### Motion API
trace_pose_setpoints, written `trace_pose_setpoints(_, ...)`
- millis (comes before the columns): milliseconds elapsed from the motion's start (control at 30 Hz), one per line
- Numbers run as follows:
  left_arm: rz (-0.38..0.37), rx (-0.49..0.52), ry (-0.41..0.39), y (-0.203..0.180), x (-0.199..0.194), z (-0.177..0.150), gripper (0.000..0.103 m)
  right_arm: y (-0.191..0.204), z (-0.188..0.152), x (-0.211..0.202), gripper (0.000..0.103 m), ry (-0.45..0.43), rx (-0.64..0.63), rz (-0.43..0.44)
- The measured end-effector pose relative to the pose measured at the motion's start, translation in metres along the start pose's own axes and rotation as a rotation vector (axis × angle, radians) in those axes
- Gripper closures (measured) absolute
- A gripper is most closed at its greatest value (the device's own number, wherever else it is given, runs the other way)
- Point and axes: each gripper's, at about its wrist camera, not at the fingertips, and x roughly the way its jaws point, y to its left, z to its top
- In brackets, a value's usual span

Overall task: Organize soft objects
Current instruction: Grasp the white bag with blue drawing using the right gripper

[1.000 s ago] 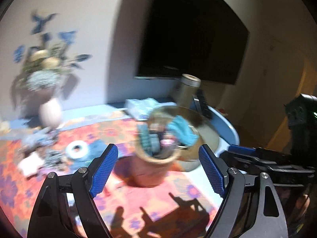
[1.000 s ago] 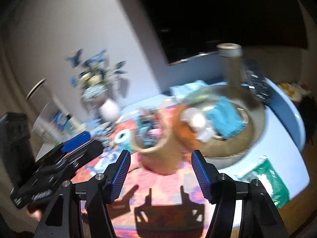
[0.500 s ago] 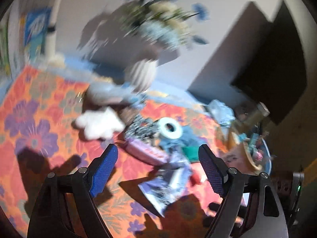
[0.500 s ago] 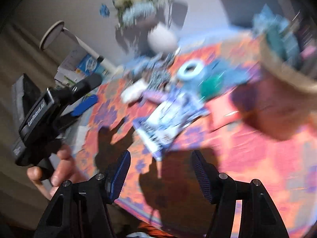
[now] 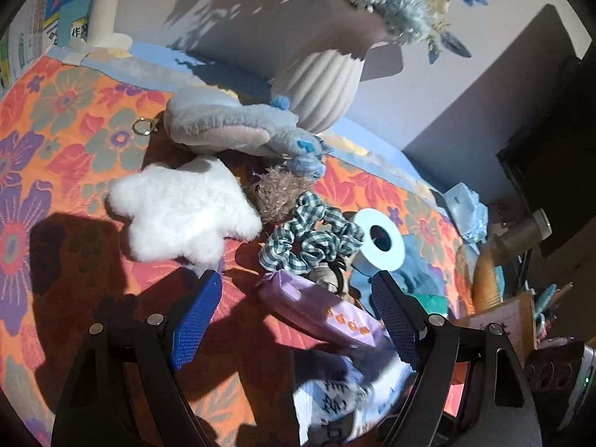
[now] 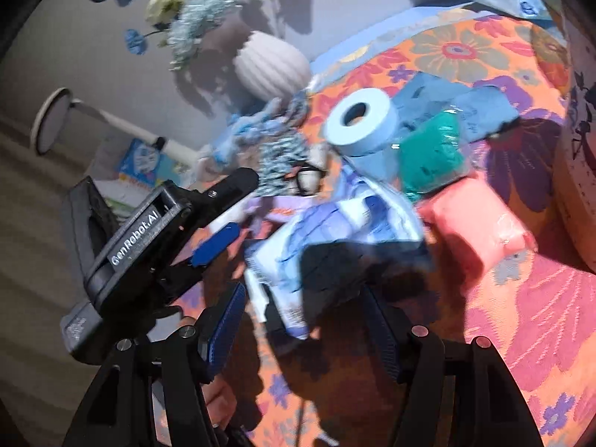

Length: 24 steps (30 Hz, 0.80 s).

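Observation:
A pile of soft things lies on the flowered cloth. In the left wrist view there are a white star plush, a grey-blue plush, a brown fuzzy ball, a checked scrunchie and a purple pouch. My left gripper hangs open just above the pouch, pads apart from it. My right gripper is open over a blue-white packet. Beyond that packet lie a green packet and a pink packet. The left gripper shows at that view's left.
A ribbed white vase with flowers stands behind the pile against the wall. A light blue tape roll rests on a blue cloth. A pot stands at the right edge. A hand holds the left gripper.
Both grippers swung away from the pot and bowl to the left and sank toward the pile of soft things. The views have rolled. Jaws stayed apart, holding nothing.

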Motion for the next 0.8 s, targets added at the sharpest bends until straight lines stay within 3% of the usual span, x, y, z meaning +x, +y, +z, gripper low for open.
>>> trace_pose_setpoints(133, 0.004, 0.009, 0.036, -0.003, 0.009, -0.004, 0.022, -0.016, -0.002, 0.007, 0.039, 0.014, 0.125, 0.093)
trace_pose_setpoints(300, -0.015, -0.008, 0.059, 0.002, 0.005, -0.012, 0.022, -0.036, 0.001, 0.006, 0.038, -0.020, 0.210, 0.131)
trace_pose_setpoints(467, -0.073, -0.045, 0.091, 0.013, -0.004, -0.024, 0.022, -0.036, 0.006, 0.007, 0.037, -0.039, 0.229, 0.141)
trace_pose_setpoints(633, -0.163, -0.072, 0.089, 0.022, -0.018, -0.035, 0.023, -0.033, 0.006, 0.009, 0.025, -0.049, 0.231, 0.150)
trace_pose_setpoints(800, -0.234, -0.079, 0.124, 0.029, -0.019, -0.042, 0.023, -0.033, 0.010, 0.011, 0.020, -0.050, 0.267, 0.158)
